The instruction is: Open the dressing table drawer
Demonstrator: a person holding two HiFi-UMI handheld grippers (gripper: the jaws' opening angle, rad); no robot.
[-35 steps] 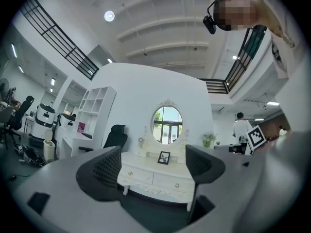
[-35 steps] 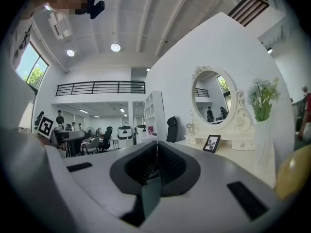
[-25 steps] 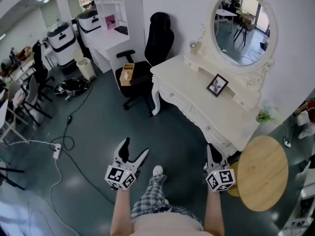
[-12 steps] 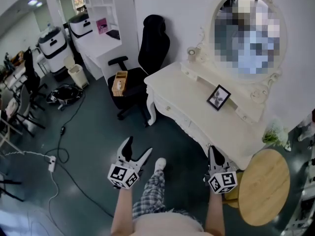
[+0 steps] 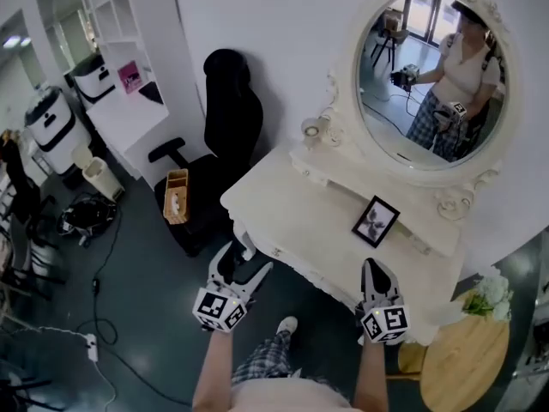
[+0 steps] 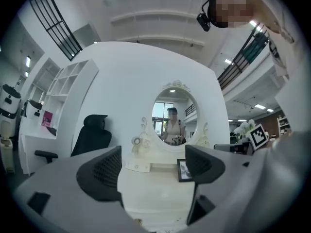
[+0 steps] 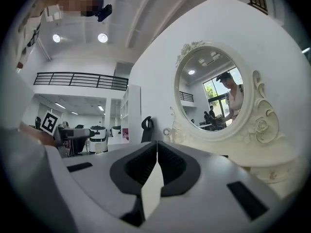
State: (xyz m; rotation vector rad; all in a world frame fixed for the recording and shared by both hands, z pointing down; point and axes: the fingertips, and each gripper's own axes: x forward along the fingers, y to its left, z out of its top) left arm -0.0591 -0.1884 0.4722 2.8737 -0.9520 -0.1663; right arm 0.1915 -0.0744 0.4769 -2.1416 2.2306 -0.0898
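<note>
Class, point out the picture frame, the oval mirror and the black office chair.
picture frame (image 5: 376,222), head view, middle of the photo.
oval mirror (image 5: 431,80), head view, centre of the glass.
black office chair (image 5: 232,114), head view, its backrest.

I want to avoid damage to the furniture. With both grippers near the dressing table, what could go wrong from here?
1. The right gripper is shut, so it may bump the dressing table instead of gripping a handle.
2. The open left gripper hangs close to the table's corner and could scrape it.
3. A hard pull may tip the picture frame standing on top.
</note>
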